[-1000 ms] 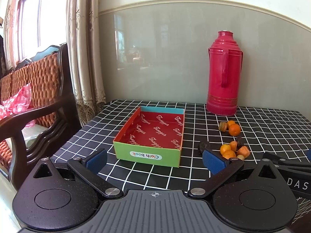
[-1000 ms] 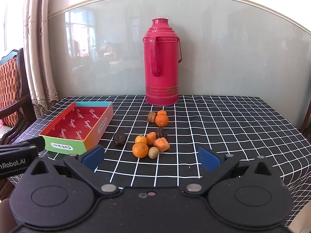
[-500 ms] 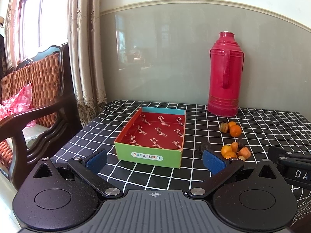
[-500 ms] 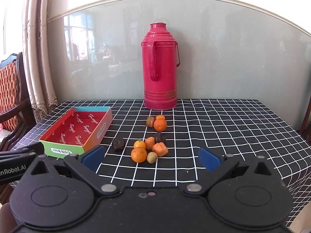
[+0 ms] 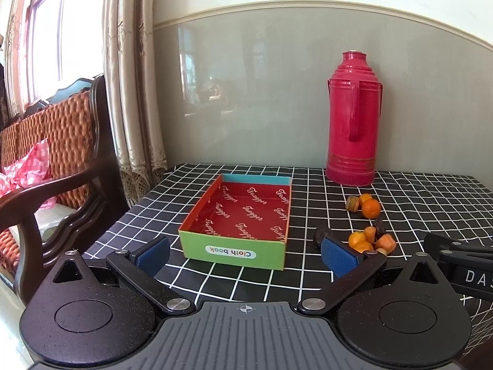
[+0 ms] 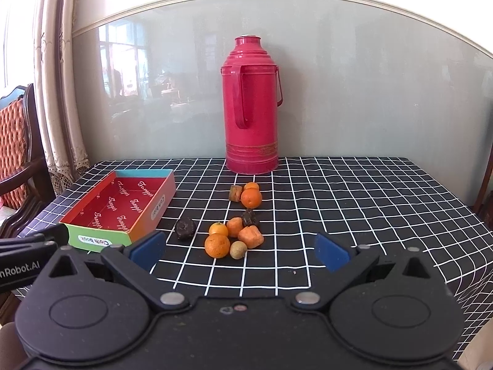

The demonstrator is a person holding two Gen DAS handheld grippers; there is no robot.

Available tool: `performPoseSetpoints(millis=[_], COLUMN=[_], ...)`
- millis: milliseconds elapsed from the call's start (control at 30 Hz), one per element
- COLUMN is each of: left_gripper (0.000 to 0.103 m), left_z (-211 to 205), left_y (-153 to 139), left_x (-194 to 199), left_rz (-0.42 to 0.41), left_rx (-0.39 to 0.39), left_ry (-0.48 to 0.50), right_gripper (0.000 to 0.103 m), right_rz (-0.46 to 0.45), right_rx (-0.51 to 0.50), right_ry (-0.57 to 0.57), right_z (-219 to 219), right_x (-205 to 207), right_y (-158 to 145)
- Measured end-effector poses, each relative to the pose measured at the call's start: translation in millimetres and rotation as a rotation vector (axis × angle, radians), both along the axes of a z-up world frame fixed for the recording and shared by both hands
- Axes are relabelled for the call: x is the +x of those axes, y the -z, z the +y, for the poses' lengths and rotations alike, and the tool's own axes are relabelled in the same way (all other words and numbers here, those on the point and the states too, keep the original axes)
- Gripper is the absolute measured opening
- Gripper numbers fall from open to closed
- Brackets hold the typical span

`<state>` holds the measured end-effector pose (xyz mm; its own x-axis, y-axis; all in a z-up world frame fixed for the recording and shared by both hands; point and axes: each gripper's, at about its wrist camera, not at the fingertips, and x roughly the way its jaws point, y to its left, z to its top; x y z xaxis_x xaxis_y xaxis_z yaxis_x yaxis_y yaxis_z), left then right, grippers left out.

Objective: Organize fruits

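Both grippers empty, pads spread wide. Left gripper (image 5: pixel 245 254) sits low centre of its frame, with the box (image 5: pixel 237 220) straight ahead between the pads. Right gripper (image 6: pixel 239 250) sits low centre of its own frame, with the fruit cluster (image 6: pixel 231 235) just beyond the pad line.

Box: open tray, red lining, green front wall labelled "Cloth book", print upside down from the left wrist. Nothing visible inside it. In the right wrist view it is at mid left, with its near corner hidden behind the left gripper body.

Fruit all on the bench (image 6: pixel 354 203), right of the box, none touching it. Near group: two oranges, two orange wedge-like pieces, one small greenish-brown round fruit, and one dark lumpy piece at the back. A separate dark lumpy piece (image 6: pixel 185 228) lies between that group and the box. Far group (image 6: pixel 246 194), nearer the red thermos (image 6: pixel 251 104): an orange, a second orange mostly hidden behind it, and a brownish chunk touching. I can't identify the dark pieces.

In the left wrist view, the right pad covers part of the near group and the dark piece. The right gripper body is cut off at the right edge.

A chair (image 5: pixel 55 166) is at left, with a pink wrapper on the seat, partly cropped.
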<state>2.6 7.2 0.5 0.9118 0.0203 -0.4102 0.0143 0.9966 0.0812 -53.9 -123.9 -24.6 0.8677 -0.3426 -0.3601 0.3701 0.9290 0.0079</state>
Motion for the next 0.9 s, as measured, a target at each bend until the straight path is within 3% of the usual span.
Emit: performPoseSetpoints(millis=[400,767,900], left_gripper=[0.103,0.103,0.103], left_z=[-21.0,-73.4,-94.4], left_y=[8.6,53.1,69.3], left_x=[6.8,33.2,51.4], left_rz=[-0.025,0.007,0.016], left_rx=[0.073,0.148,0.163], left_ry=[0.064,0.268,0.345], right_gripper=[0.097,0.097,0.097], right_rz=[-0.061,-0.055,-0.104], right_rx=[-0.003,0.04,0.031], right_ry=[0.125,0.235,0.26], right_z=[-34.2,-85.1,-95.3], right_x=[-10.9,-6.0,-2.2], right_y=[6.9,36.7,43.2])
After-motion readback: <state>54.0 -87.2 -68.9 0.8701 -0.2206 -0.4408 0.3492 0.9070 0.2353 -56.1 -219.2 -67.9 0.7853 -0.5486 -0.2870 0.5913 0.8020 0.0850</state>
